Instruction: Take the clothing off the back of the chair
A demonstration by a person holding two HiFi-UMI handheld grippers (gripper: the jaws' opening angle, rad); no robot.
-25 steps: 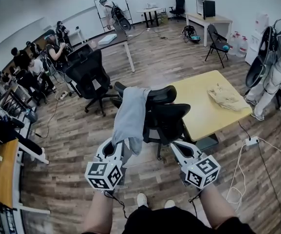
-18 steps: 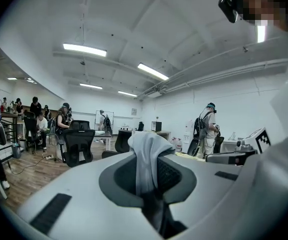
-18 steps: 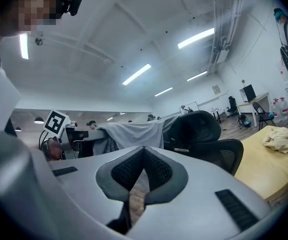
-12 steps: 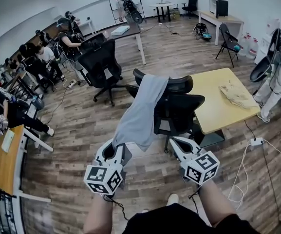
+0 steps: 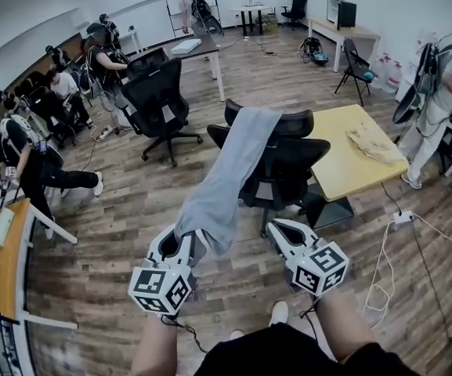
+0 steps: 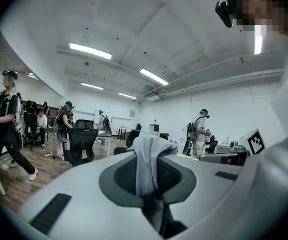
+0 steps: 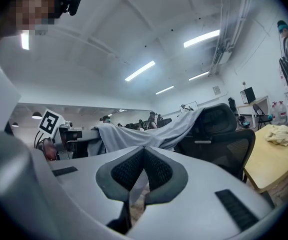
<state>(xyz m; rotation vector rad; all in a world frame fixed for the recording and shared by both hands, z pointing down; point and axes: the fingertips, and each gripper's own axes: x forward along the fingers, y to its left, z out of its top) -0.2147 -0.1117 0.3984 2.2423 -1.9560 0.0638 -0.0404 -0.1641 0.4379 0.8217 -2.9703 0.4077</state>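
The left gripper (image 6: 151,178) has its jaws closed on one end of a grey garment (image 5: 229,171). From there the garment runs taut, up and away, to the black office chair (image 5: 292,167), where its far end is draped over the headrest. The right gripper (image 7: 144,166) is beside the left, near the chair's back; its pads meet at the tips with nothing between them.

The chair stands on a wood plank floor (image 5: 131,210), pushed against a yellow table (image 5: 343,178) with a crumpled beige cloth (image 5: 373,143) on top. A white cable (image 5: 384,269) loops over the floor to the right. The room is a large office: several people (image 5: 61,92) sit along desks on the left, and a standing person (image 5: 437,84) is at the right.

In the head view the garment's loose end hangs over the left jaws and hides them, and the garment covers part of the headrest. The table is cut off behind the chair.
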